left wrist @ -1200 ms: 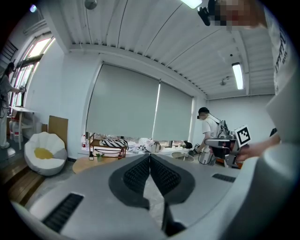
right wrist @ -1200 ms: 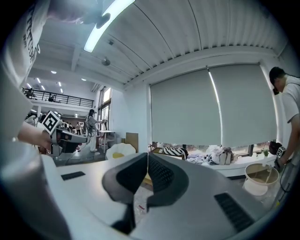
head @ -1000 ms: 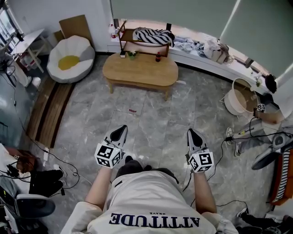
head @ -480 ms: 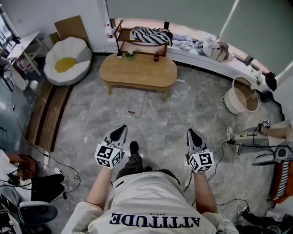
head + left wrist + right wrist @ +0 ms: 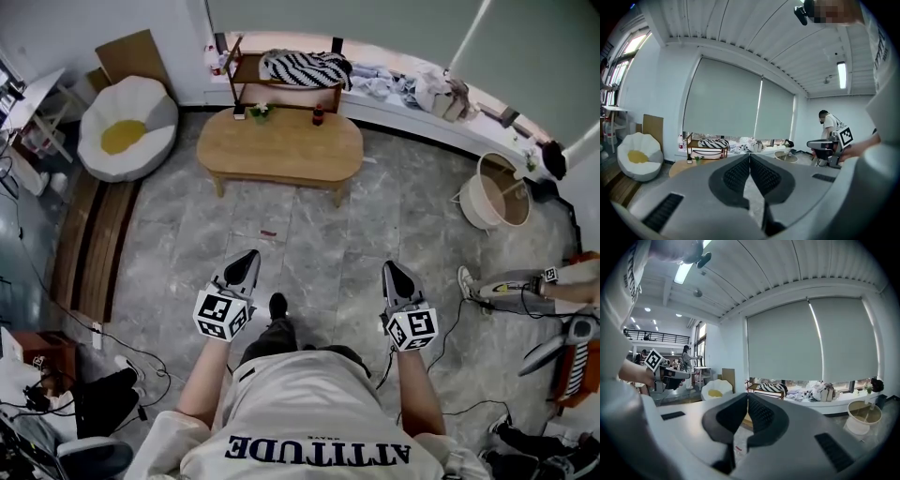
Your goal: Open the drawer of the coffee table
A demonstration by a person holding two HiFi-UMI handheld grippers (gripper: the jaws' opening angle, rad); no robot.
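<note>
1. The left gripper and the right gripper each have their jaws pressed together with nothing between them. Arriving at the drawer like this would mean bumping its front rather than taking hold, so at least one pair would have to spread first.
2. No view shows the drawer or any handle. In the head view only the top and near edge of the oval light-wood coffee table are visible. The drawer may sit low under the top or on another side, so a reach made on a guess could catch the table's edge or a leg.
3. The table stands on a smooth grey marble-patterned tile floor. It looks light, so a sharp pull could drag the whole table instead of sliding the drawer out.
4. A small green plant and a small dark bottle stand at the far edge of the tabletop, and a jolt could tip them.
5. Black cables trail across the floor beside the person's feet, and a red scrap lies on the way to the table. Either could catch a step.
6. The table lies straight ahead of both grippers and well apart from them, with open floor between. It sits somewhat nearer the left gripper's line than the right's. Both grippers point towards it, held side by side at the person's front.
</note>
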